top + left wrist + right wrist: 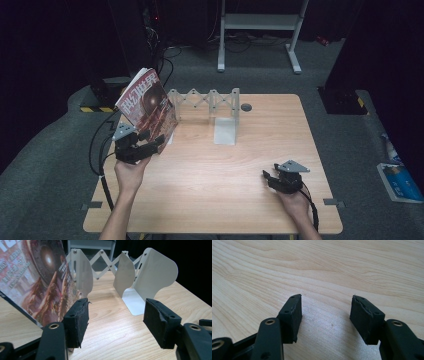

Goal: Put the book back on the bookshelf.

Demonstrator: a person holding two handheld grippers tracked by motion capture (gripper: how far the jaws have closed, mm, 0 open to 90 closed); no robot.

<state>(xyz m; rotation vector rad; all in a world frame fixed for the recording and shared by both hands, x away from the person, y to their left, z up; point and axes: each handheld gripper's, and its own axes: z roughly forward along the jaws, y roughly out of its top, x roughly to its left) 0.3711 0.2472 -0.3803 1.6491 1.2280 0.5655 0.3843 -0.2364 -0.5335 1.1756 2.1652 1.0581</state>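
Dark curtains and grey carpet surround one square, pale wood-grain desk (240, 170) in the high view. At its far edge stands one white metal expanding book rack (207, 102) with a scissor lattice and flat dividers. One glossy magazine (148, 102), red-brown cover with a dark sphere, stands tilted at the rack's left end, just beside the left gripper (145, 145), which a hand holds above the desk's left side. The right gripper (274, 178), topped by a grey three-cornered plate, rests low near the desk's right front, well apart from the rack. One small dark round disc (246, 107) lies on the desk beside the rack's right end.

From the left gripper view, two black padded fingers (76, 320) stand wide apart with nothing between them; the magazine (37, 277) leans just left of the left finger, whether touching cannot be told. Three rounded white dividers (155, 275) are visible.

From the right gripper view, two black fingers (292, 317) spread wide over bare wood grain, holding nothing.
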